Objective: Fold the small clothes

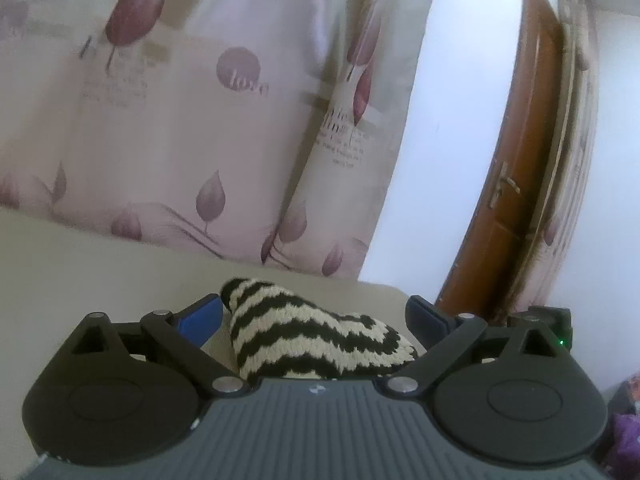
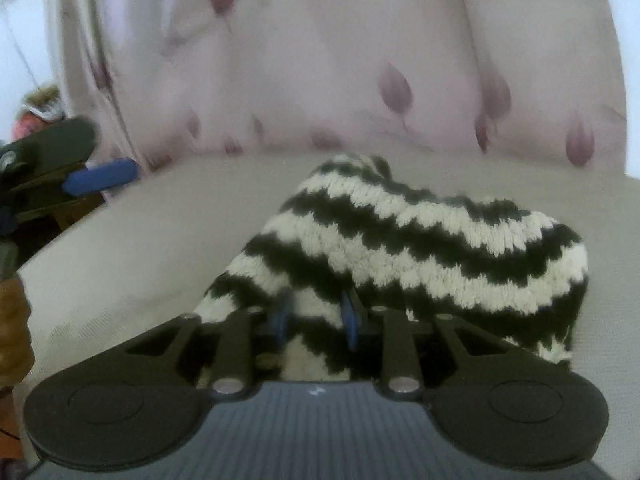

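Soft, light black-and-cream zigzag-striped knitted garment [image 2: 404, 248] heaped on beige tabletop [image 2: 132, 248], clenched at its six-o'clock edge by right claw [image 2: 316, 316], left claw [image 1: 314, 316] released around it; best pinched at a corner.

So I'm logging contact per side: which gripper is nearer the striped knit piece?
Right. The right gripper has its jaws closed on a fold of the striped knit piece. The left gripper is open, with the knit lying between its spread fingers without visible contact.
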The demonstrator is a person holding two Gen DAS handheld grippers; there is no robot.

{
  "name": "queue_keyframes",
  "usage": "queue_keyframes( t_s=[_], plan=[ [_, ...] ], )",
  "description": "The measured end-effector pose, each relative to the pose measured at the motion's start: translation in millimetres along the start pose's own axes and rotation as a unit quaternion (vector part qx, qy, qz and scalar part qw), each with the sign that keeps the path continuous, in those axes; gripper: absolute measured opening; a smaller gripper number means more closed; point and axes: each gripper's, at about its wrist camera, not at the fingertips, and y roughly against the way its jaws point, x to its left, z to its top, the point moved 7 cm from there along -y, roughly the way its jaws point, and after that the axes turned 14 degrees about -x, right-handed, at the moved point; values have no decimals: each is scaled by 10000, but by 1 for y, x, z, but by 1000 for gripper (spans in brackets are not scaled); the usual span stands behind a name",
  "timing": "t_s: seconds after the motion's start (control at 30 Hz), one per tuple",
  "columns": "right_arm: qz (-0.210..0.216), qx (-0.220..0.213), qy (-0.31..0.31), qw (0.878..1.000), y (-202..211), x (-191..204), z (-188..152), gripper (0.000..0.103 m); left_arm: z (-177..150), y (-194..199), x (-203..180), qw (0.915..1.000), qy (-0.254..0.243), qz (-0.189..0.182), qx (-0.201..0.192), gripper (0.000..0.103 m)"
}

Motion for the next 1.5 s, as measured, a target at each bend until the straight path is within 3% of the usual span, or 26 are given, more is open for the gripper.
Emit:
queue_keyframes(
  t_s=[0.1, 0.17, 0.3, 0.43, 0.6, 0.63, 0.7, 0.77, 0.83, 0.93, 1.03, 1.17, 1.3, 1.33, 1.4, 1.5],
  plan=[
    [197, 15, -593, 9980, 10, -9, 6, 26, -1, -10, -5, 9999, 16, -104, 3, 96],
    [251, -301, -979, 9944, 28, -16, 15, 27, -3, -16, -13, 9998, -99, -199, -28, 96],
    [-206, -846, -945, 9917, 57, -36, 33, 28, -10, -30, -23, 9992, -81, -379, 28, 94],
    [-440, -766, -869, 9923, 49, -57, 47, 28, -21, -51, -33, 9984, -215, -464, 260, 89],
    [-648, -798, -743, 9919, 24, -72, 59, 28, -24, -72, -36, 9985, -44, -523, 175, 89],
    [-711, -669, -755, 9924, 11, -78, 54, 28, -32, -78, -36, 9983, -98, -486, 311, 88],
    [-982, -58, -621, 9932, -6, -91, 26, 28, -53, -89, -33, 9961, -149, -384, 776, 76],
    [-889, -360, -414, 9945, -1, -92, 12, 28, -67, -89, -31, 9950, -411, -287, 861, 74],
    [-761, -306, -816, 9933, 5, -100, 15, 28, -70, -85, -34, 9944, -560, -370, 816, 74],
    [-618, -292, -1278, 9894, 11, -106, 39, 31, -69, -85, -33, 9943, -524, -386, 844, 74],
    [27, -497, -1239, 9910, 6, -87, 74, 31, -68, -83, -30, 9951, -385, -404, 816, 75],
    [837, 119, -1326, 9876, -38, -58, 86, 31, -68, -80, -32, 9951, -354, -438, 809, 78],
    [714, 1137, -1035, 9855, -89, -56, 52, 30, -72, -79, -32, 9941, -383, -469, 901, 81],
    [615, 1167, -1073, 9854, -94, -64, 39, 37, -73, -79, -30, 9940, -343, -470, 928, 81],
    [654, 1076, -1459, 9812, -100, -76, 32, 38, -74, -76, -29, 9943, -393, -487, 866, 81],
    [524, 1003, -1005, 9885, -99, -60, 35, 42, -75, -76, -30, 9938, -422, -534, 875, 87]
  ],
)
